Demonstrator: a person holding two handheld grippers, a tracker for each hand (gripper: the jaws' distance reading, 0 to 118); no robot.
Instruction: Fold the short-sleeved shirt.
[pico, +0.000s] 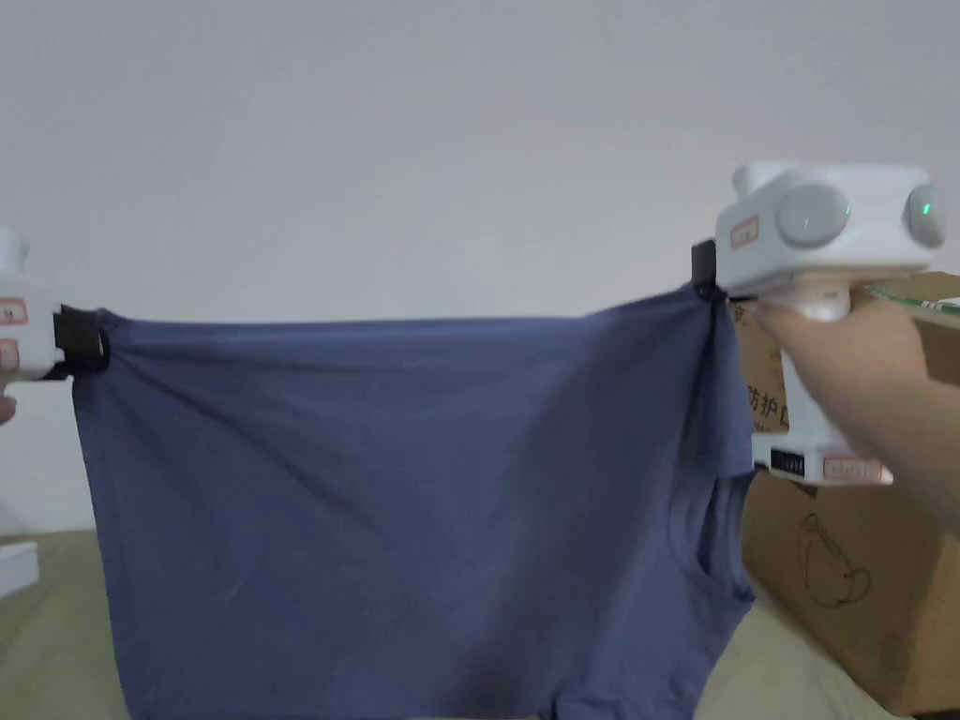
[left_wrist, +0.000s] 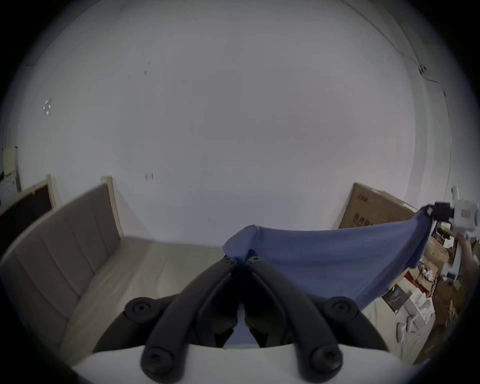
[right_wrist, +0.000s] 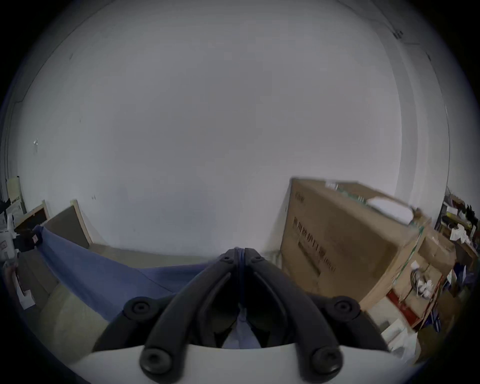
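Observation:
A blue short-sleeved shirt hangs stretched in the air between my two grippers, its top edge taut and its collar opening at the lower right. My left gripper is shut on the shirt's upper left corner; its jaws pinch the cloth at their tips. My right gripper is shut on the upper right corner, held by a hand. In the right gripper view its closed jaws clamp the shirt, which runs off to the left.
A beige bed lies below the shirt, with a padded headboard at the left. A large cardboard box stands at the right against the white wall. Clutter lies beyond the box.

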